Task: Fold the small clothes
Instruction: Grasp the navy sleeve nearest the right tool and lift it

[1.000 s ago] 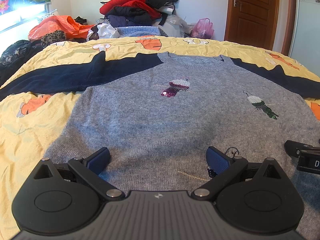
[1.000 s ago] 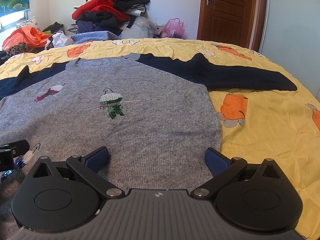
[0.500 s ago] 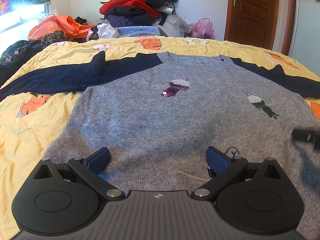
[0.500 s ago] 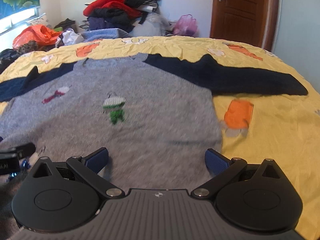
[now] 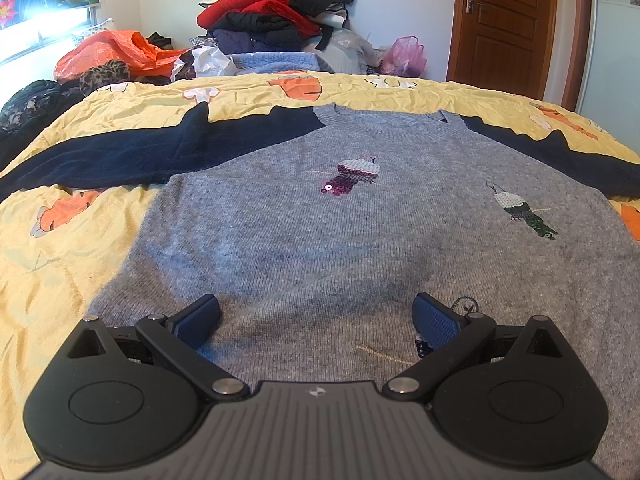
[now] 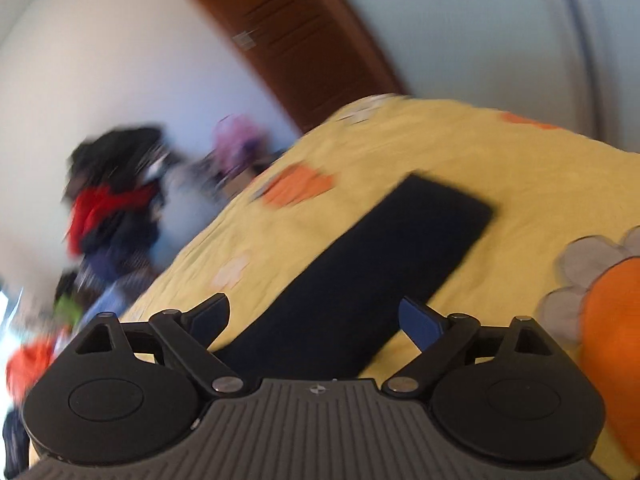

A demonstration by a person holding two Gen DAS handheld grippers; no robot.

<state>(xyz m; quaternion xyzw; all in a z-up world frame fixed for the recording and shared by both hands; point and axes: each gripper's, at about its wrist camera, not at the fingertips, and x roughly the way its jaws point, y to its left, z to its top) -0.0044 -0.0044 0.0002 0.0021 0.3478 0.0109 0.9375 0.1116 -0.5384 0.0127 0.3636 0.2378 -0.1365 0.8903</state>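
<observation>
Your left gripper (image 5: 316, 316) hangs with jaws spread over the hem of the one grey sweater (image 5: 360, 240), spread flat on the yellow bedspread (image 5: 60, 260). Your right gripper (image 6: 314, 316), jaws wide but just narrowing, holds nothing, and one of the two navy sleeves (image 6: 360, 272) runs between them. Two sequin birds (image 5: 356, 174) show on the chest.

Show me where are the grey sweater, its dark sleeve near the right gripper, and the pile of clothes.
grey sweater (image 5: 320, 240): left wrist view, middle of the body.
dark sleeve (image 6: 380, 264): right wrist view, middle of its length.
pile of clothes (image 5: 272, 12): left wrist view, the red garment.
</observation>
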